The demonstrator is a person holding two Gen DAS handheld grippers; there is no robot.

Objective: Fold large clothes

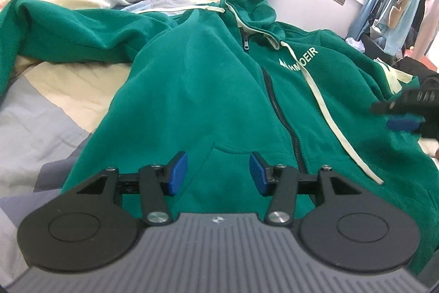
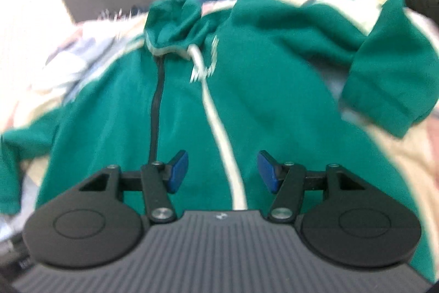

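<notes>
The green hoodie (image 1: 208, 89) lies face up and zipped on the bed (image 1: 41, 106), sleeves spread, no fold made. Left gripper (image 1: 218, 173) and right gripper (image 2: 222, 172) hover over its hem, jaws apart and empty. Judged next: seize a sleeve (image 2: 389, 89) and fold inward.

The left gripper (image 1: 218, 173) has its jaws spread wide, blue pads (image 1: 179, 173) facing each other with nothing between them. The right gripper (image 2: 222, 172) has its jaws parted just as wide and holds nothing; its view is blurred. From the left wrist view, the right gripper (image 1: 406, 111) appears at the right edge, dark and blurred, one blue pad showing.
</notes>
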